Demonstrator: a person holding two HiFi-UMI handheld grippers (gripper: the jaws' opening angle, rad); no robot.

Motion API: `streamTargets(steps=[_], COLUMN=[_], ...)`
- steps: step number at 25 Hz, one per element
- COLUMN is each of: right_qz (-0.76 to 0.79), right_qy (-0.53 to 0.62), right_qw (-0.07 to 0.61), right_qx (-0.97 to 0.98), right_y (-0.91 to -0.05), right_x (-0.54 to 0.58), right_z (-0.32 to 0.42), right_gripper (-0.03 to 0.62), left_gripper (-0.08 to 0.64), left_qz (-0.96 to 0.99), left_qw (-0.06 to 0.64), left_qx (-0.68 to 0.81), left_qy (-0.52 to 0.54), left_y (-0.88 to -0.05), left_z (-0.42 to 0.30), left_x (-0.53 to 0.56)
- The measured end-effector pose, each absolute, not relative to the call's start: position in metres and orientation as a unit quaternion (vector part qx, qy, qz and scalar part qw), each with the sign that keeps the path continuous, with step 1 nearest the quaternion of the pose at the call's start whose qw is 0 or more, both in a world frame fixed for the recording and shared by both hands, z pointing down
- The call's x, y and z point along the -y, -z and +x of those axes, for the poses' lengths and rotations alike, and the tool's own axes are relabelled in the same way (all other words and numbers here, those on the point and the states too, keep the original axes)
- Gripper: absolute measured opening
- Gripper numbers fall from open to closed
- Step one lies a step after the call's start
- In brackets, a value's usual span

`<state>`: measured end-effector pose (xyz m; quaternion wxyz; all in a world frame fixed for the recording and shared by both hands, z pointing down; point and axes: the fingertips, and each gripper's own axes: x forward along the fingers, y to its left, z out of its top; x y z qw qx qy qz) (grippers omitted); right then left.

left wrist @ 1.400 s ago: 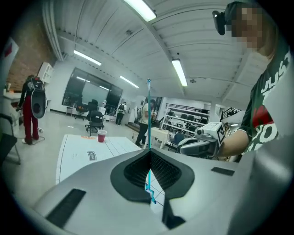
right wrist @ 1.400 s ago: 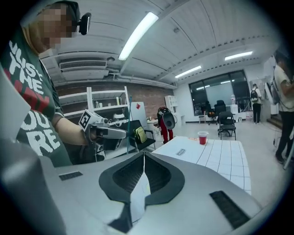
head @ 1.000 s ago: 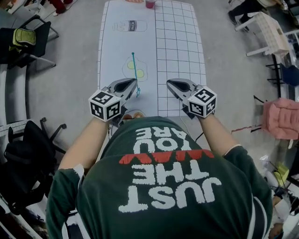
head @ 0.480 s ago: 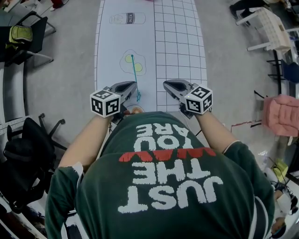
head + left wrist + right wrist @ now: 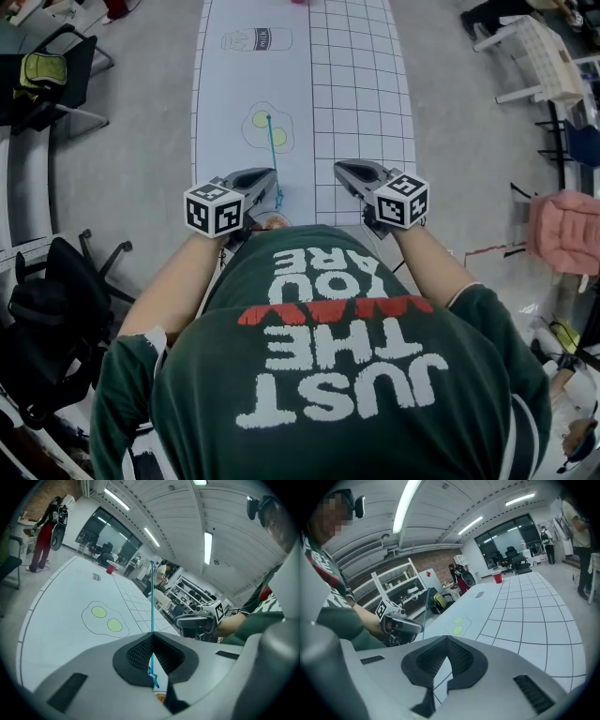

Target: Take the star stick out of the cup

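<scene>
**Star stick: held, apparently clear of cup**

Head view: we log the left gripper (image 5: 270,174) at the desk's (image 5: 361,94) near edge, with the star stick (image 5: 273,155) projecting from it. The cup is not clearly seen.
Left gripper view: fingers clenched on the stick.
Right gripper view: right gripper (image 5: 446,638) fingers pressed together, empty.
Removal looks done.

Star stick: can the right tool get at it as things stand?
Probably yes. The star stick is clamped in the left tool, and the right tool is level beside it, with only bare table between them. The right tool's jaws are shut, so they must open first.
</scene>
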<state>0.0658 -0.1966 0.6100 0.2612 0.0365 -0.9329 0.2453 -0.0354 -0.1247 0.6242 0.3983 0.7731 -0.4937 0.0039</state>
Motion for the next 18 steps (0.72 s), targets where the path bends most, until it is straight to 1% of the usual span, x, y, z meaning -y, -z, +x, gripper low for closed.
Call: streamTargets(steps=[18], right_qz=[0.042], right_qy=[-0.228], right_qw=[0.272], right_qx=[0.934], right_y=[-0.6144], right_x=[0.1976], right_z=[0.0717], right_gripper=[0.032], left_gripper=[0.008], left_qz=[0.774], left_qw=[0.39], left_qx=[0.499], left_qy=[0.002], left_y=[-0.6187], left_z=[-0.0378], left_x=[0.1261])
